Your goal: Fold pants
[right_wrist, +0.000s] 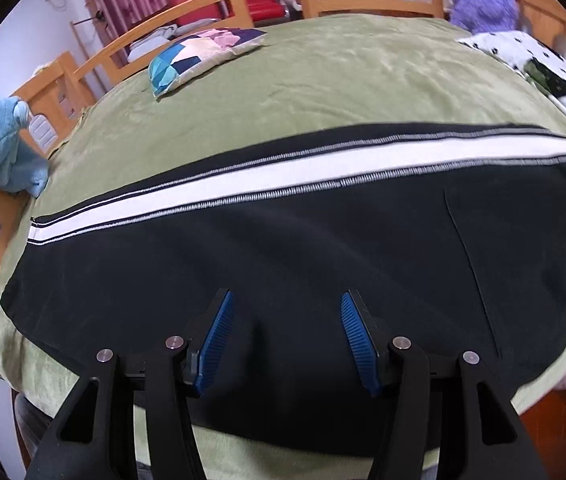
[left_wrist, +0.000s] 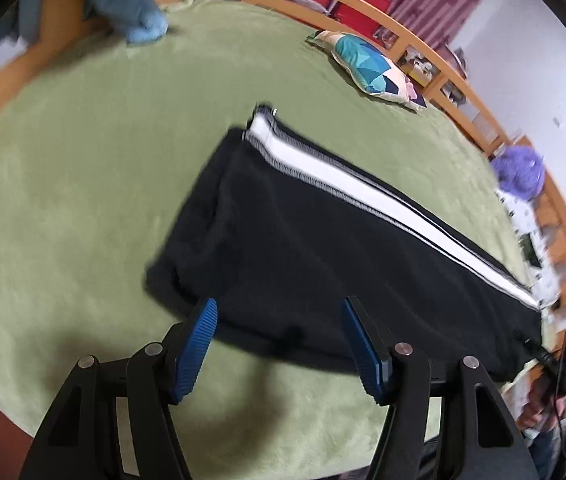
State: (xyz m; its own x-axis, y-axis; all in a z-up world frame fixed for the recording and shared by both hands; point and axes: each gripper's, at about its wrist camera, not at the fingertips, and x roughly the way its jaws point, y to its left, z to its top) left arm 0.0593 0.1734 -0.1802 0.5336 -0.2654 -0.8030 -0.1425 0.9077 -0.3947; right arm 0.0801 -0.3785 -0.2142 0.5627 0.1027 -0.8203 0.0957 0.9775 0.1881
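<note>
1. Pants [right_wrist: 283, 248] lie flat on the green bedspread [right_wrist: 323, 80], black with a white side stripe [right_wrist: 243, 184] toward 12 o'clock.
2. Right gripper [right_wrist: 285, 304] hangs spread above them, grasping nothing.
3. Left gripper [left_wrist: 279, 312] gapes empty over their near edge.

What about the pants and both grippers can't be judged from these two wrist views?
- Pants, right wrist view: the near edge is hidden behind the right gripper, so how many layers lie there is unclear.
- Pants, left wrist view: the waist end runs off at the lower right and motion blur smears the hem.
- Left gripper: open, but whether its fingertips touch the cloth cannot be told.
- Green blanket: anything under the pants is covered.
</note>
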